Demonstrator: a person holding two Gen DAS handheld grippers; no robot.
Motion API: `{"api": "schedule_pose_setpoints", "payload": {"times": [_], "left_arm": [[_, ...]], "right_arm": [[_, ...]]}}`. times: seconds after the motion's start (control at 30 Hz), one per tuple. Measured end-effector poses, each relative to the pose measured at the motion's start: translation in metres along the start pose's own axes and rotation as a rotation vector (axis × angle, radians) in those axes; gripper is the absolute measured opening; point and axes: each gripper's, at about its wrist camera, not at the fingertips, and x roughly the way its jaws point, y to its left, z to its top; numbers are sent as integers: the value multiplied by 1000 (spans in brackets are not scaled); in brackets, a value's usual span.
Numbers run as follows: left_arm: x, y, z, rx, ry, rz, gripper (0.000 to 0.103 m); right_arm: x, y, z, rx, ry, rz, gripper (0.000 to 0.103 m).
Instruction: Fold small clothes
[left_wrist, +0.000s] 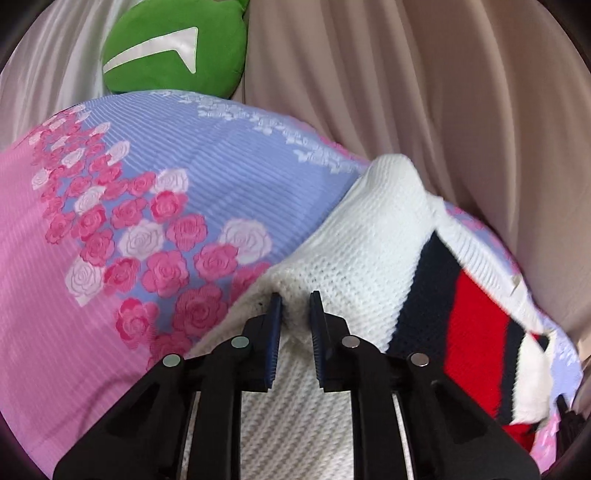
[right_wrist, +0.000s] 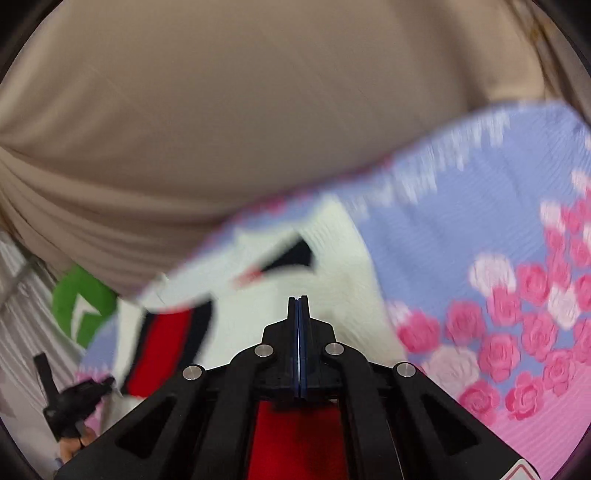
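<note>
A white knit sweater (left_wrist: 369, 240) with navy and red stripes lies on a flowered bedspread (left_wrist: 129, 184). In the left wrist view my left gripper (left_wrist: 295, 304) is shut on a raised fold of the white knit, which bunches up between the blue pads. In the right wrist view my right gripper (right_wrist: 300, 298) is shut, pads together over the sweater (right_wrist: 258, 321). I see no cloth between them. Red fabric (right_wrist: 295, 435) lies under its body. The left gripper (right_wrist: 74, 398) and a hand show at the lower left there.
The bedspread (right_wrist: 480, 221) is lavender and pink with roses. A green cushion (left_wrist: 173, 44) with a white mark lies at its far edge, and shows again as the green cushion (right_wrist: 81, 306). Beige curtain folds (left_wrist: 443, 92) hang behind the bed. The right wrist view is blurred.
</note>
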Motion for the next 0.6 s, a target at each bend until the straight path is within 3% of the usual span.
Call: {"api": "schedule_pose_setpoints", "payload": {"times": [0.03,0.1,0.17,0.27,0.33,0.37,0.4,0.43,0.53,0.57,0.6], "left_arm": [[-2,-1,-1,17,-13,6,18],[-5,-4,-4,34,-20,8,20],[-5,-2,-4,19,-12,-2,27],[-1,0,1,-13,13,-25,37],[1,-2,4,-16,27,-19,36],[1,-3,4,-17,29,-17,36],[-1,-3,6,-23,23,-13,23],[-4,-2,7,-27,11,-11,14],[-21,3,11,-45,-56,-36,11],[-25,5,12,-43,-73,-31,10],[-24,5,11,-37,-88,-4,10]], "right_arm": [[-2,-4,-4,11,1,4,11],[-8,-4,-10,3,-9,25,16],[-11,1,-9,3,-14,66,51],[-1,14,-8,-35,-1,45,60],[22,25,-9,-96,56,-44,56],[28,32,-10,-132,62,-90,19],[32,42,-10,-174,80,-103,10],[24,52,-10,-188,45,-75,9],[-39,76,-9,-254,-208,139,9],[-47,75,-8,-254,-246,172,8],[-40,66,-5,-239,-238,136,8]]}}
